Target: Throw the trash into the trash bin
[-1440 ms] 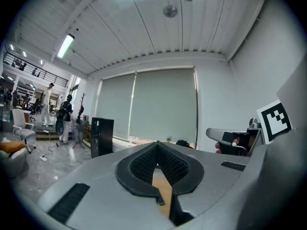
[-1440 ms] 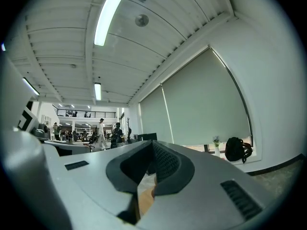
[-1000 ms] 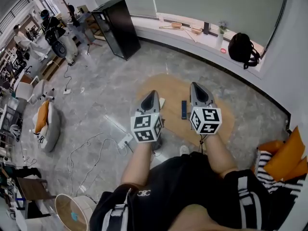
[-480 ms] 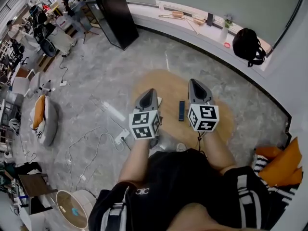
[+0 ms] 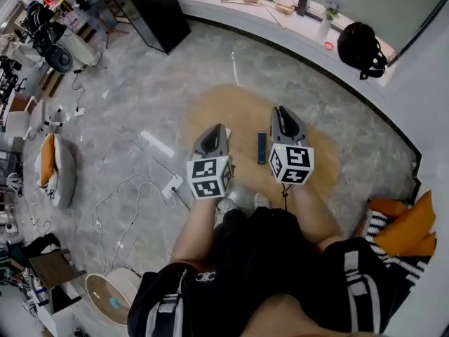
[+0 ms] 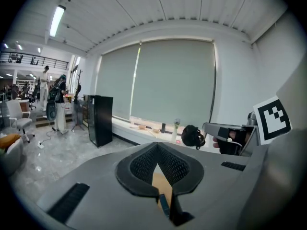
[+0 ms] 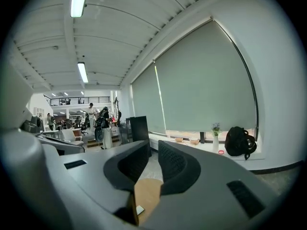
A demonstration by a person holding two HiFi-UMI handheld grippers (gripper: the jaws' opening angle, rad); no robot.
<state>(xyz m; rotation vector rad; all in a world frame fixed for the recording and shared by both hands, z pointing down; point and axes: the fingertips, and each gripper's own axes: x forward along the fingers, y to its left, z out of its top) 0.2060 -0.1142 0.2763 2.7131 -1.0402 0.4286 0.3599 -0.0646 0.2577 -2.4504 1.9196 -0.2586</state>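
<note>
My left gripper [image 5: 217, 127] and right gripper [image 5: 280, 109] hang side by side over a low round wooden table [image 5: 238, 107]. Both are shut with nothing between the pads, as the left gripper view [image 6: 157, 146] and the right gripper view [image 7: 153, 145] show. A dark remote-like bar [image 5: 261, 147] lies on the table between them and shows below the left jaws [image 6: 164, 205]. A small white scrap [image 5: 227, 133] lies beside the left gripper and shows under the right jaws [image 7: 139, 209]. The round beige trash bin [image 5: 125, 279] stands on the floor at lower left, behind me.
A black cabinet [image 5: 151, 9] stands far left. A black backpack [image 5: 361, 48] and small items sit on the window ledge. Cables and a power strip [image 5: 172, 186] run over the floor at left. Orange cushions [image 5: 410, 227] lie at right, a beanbag [image 5: 52, 170] at far left.
Both grippers have sunk and moved forward over the wooden table together. Their jaws stay shut and nothing was picked up.
</note>
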